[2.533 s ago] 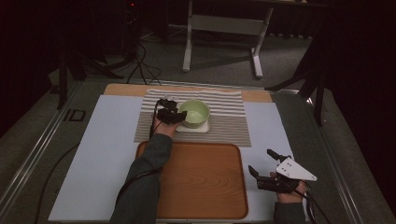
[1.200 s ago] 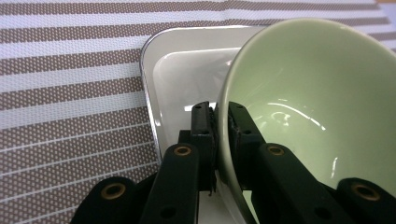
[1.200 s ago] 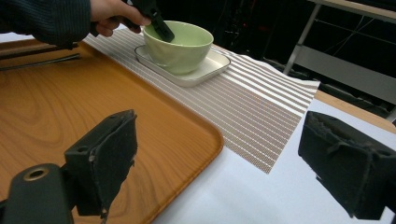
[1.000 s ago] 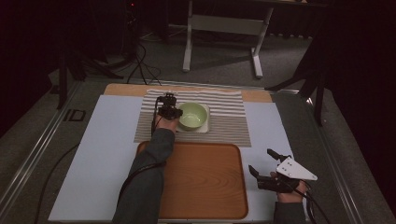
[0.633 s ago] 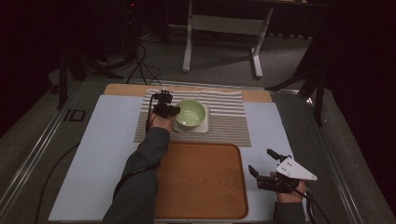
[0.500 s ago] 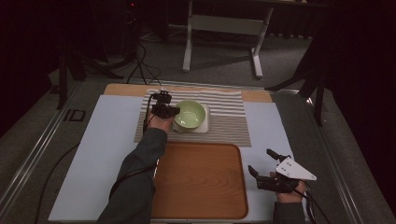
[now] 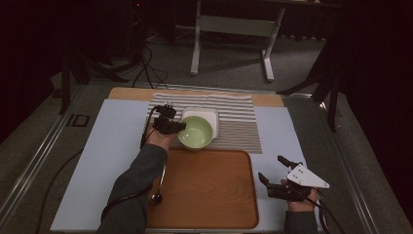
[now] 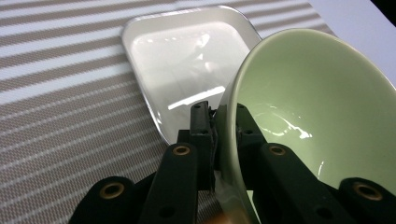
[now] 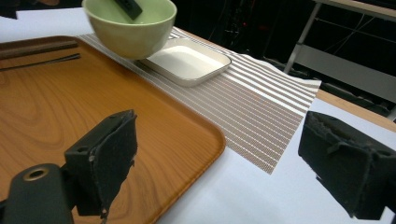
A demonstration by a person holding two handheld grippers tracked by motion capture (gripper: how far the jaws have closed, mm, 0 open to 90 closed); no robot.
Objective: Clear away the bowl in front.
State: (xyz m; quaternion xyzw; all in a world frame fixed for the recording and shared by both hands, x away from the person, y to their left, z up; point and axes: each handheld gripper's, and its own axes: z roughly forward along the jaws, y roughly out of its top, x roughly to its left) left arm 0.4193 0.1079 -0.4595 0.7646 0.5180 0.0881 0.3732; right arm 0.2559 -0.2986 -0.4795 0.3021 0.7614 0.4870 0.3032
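L gripper (image 7: 179, 126) is clamped on the rim of the pale green ceramic bowl (image 7: 196, 132), held above the white rectangular dish (image 7: 207, 116) on the striped mat (image 7: 243, 122). R gripper (image 7: 272, 170) is wide open w/ nothing in it, at the table's near right corner beside the wooden tray (image 7: 207, 192).

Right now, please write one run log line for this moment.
left claw: shut on bowl rim | bowl: lifted over white dish | right claw: open, idle

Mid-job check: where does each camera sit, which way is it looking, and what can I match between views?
High view: above the person's side, looking forward and down; both forearms, left gripper, right gripper.
Left gripper view: along its jaws, clamped on the green bowl rim over the white dish.
Right gripper view: between open jaws, across the wooden tray.
Shared: bowl, dish, striped mat.
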